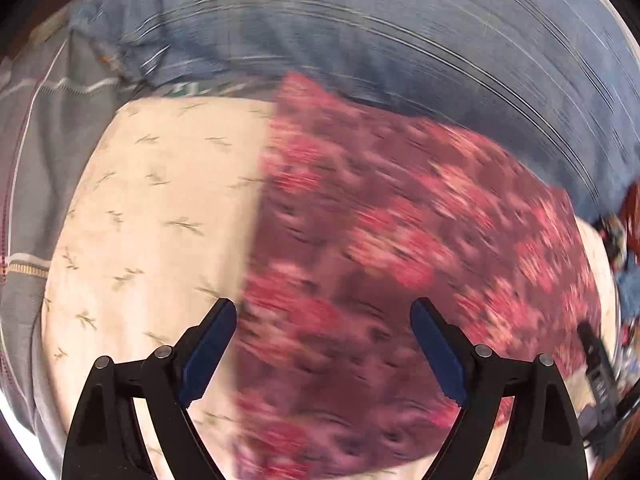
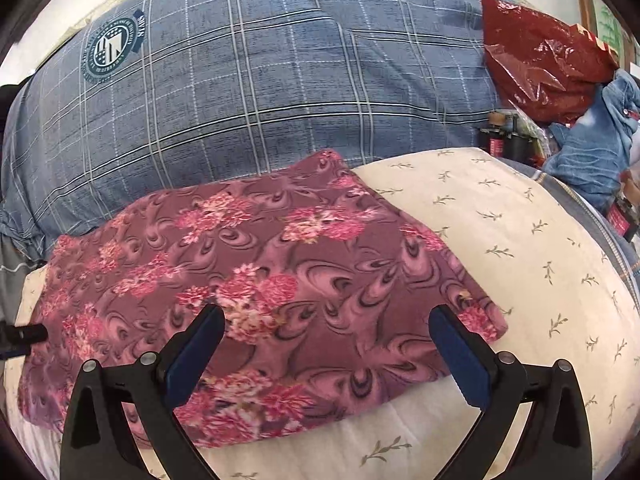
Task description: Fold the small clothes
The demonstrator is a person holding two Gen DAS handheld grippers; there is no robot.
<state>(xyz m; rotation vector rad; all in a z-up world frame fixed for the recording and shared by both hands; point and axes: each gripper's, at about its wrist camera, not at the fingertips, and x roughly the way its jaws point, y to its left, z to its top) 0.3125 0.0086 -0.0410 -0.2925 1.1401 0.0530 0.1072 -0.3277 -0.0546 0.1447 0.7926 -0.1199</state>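
Right wrist: floral cloth [image 2: 256, 264] lies flat beneath spread fingers [image 2: 200, 352].

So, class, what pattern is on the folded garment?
Pink flowers and swirls on mauve garment, clearest in right wrist view.

cream pillow [image 2: 520, 240], floral cloth [image 2: 260, 264] folded on it

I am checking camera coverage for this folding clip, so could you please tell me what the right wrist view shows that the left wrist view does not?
Only the right wrist view shows the crumpled red plastic bag, the round crest printed on the blue checked pillow, and the open right gripper.

Only the left wrist view shows the grey striped sheet and the open left gripper, with nothing between its fingers.

Both show the folded pink floral cloth lying on the cream leaf-print pillow.
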